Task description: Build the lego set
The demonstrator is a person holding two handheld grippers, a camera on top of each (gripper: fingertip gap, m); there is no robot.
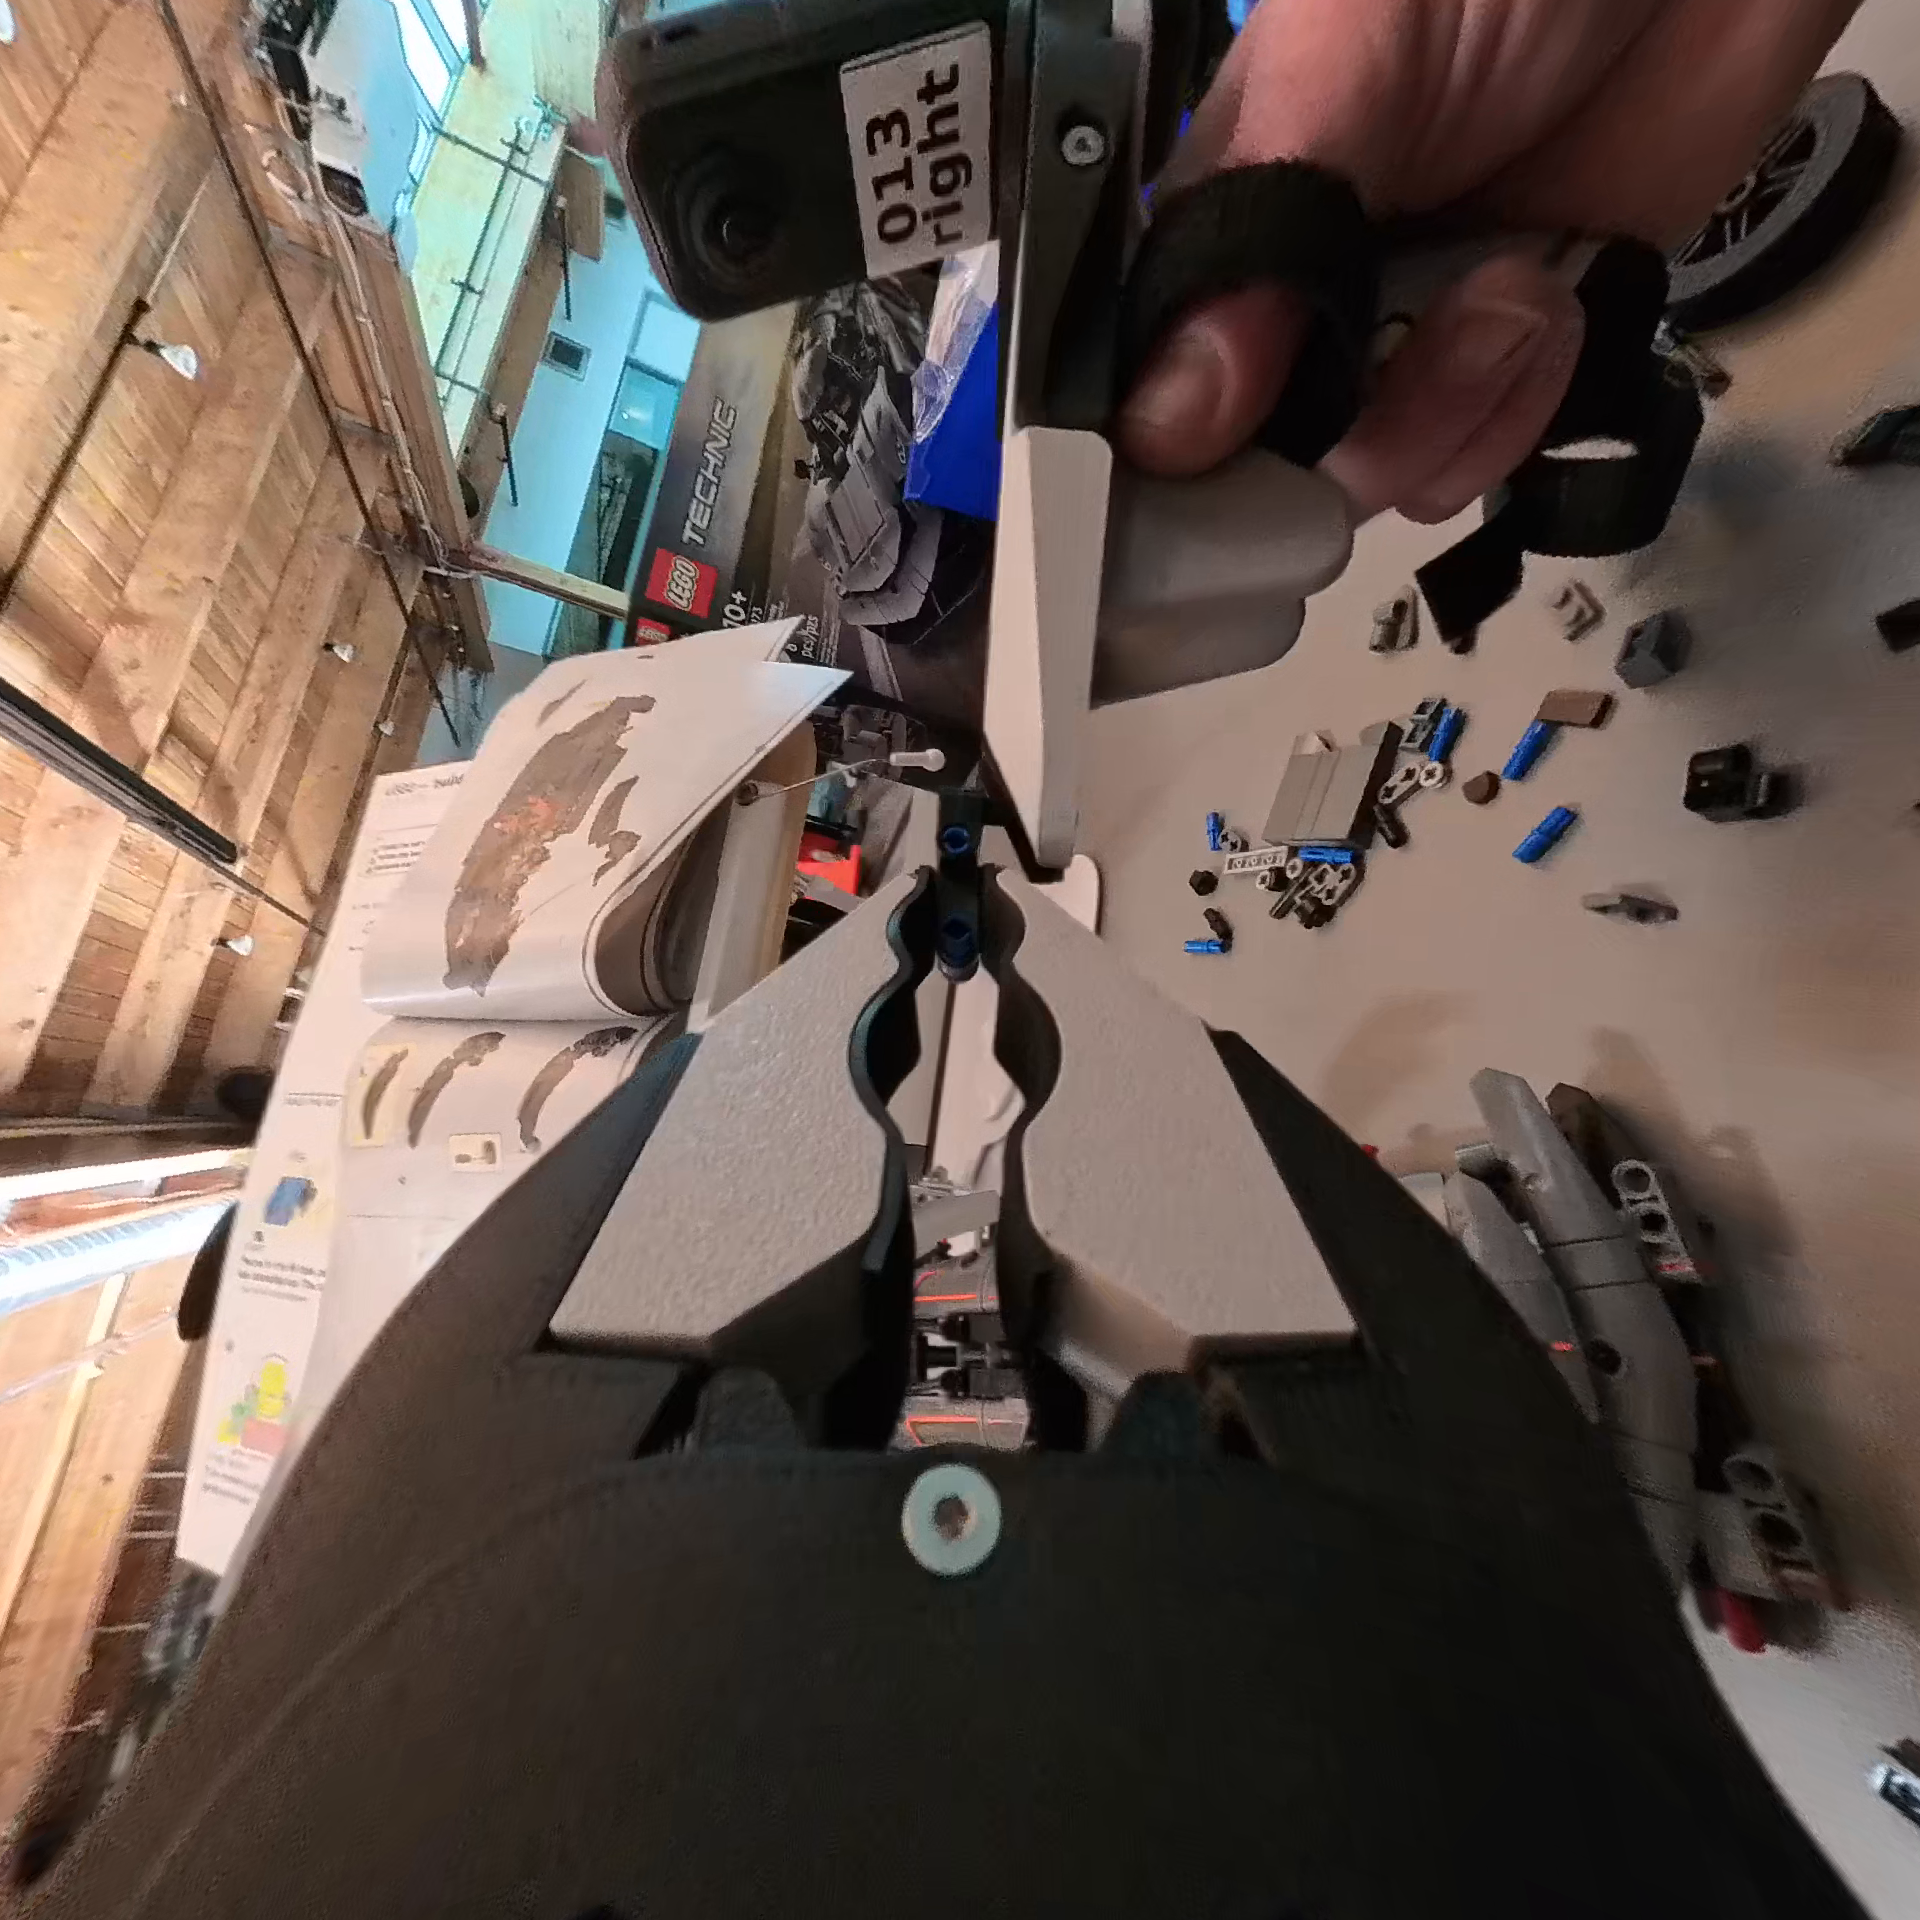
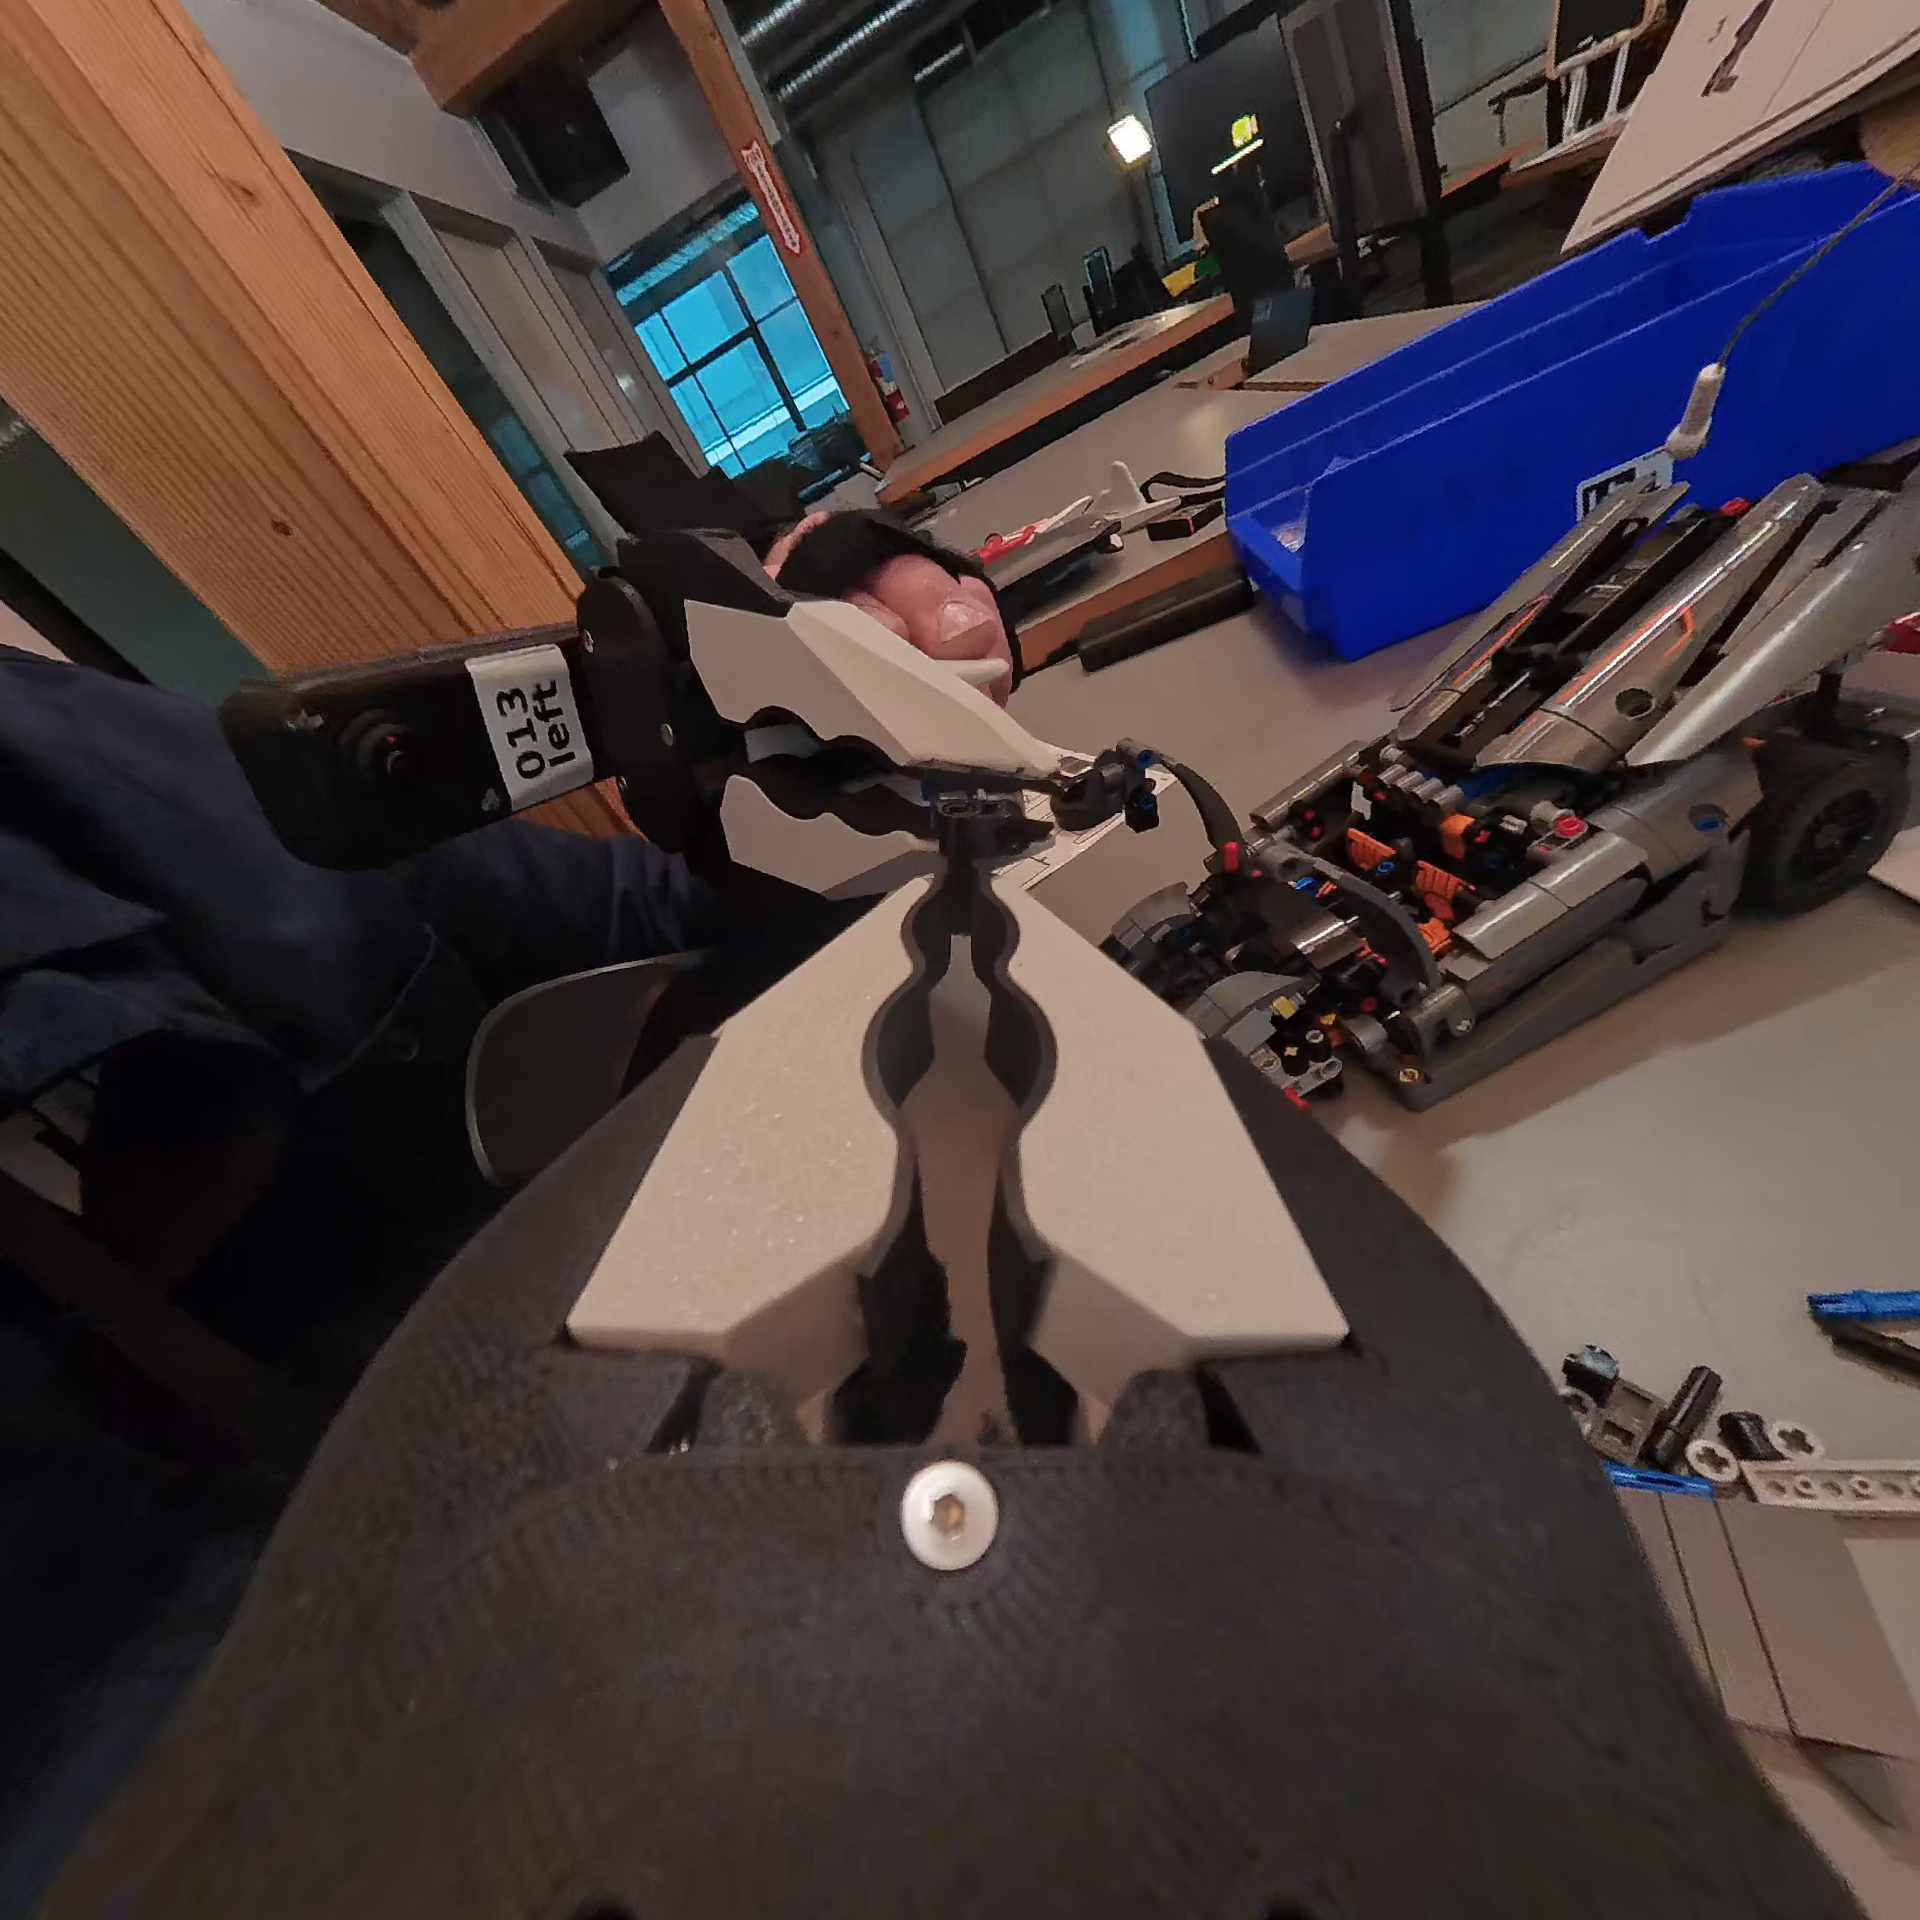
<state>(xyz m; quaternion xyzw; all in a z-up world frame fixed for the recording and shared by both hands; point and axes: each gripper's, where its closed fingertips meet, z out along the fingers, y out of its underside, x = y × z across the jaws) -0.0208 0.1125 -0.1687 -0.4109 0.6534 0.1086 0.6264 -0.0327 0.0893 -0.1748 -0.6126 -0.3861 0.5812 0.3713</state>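
Observation:
My left gripper (image 1: pixel 956 899) is shut on a small black Lego sub-assembly with blue pins (image 1: pixel 957 925), held in the air. In the right wrist view the left gripper (image 2: pixel 1044 777) comes in from the left with that sub-assembly (image 2: pixel 1101 790) at its tips. My right gripper (image 2: pixel 961 883) is shut on a small black piece (image 2: pixel 968 842) that meets the sub-assembly from below. In the left wrist view the right gripper (image 1: pixel 1047 847) reaches down from above, tips beside mine. The grey Lego car model (image 2: pixel 1558 831) stands on the table to the right and shows in the left wrist view (image 1: pixel 1600 1288).
Loose Lego parts (image 1: pixel 1320 831) are scattered on the white table (image 1: pixel 1507 987). An open instruction booklet (image 1: pixel 582 852) and the Lego box (image 1: pixel 790 499) lie behind. A blue bin (image 2: pixel 1507 436) stands behind the car. A loose wheel (image 1: pixel 1787 197) lies at the far edge. More parts (image 2: pixel 1704 1444) lie at the right. The tips of both grippers are at nearly the same place. Between my left fingertips and the grey Lego car model (image 2: pixel 1558 831) there is roughly 15 cm.

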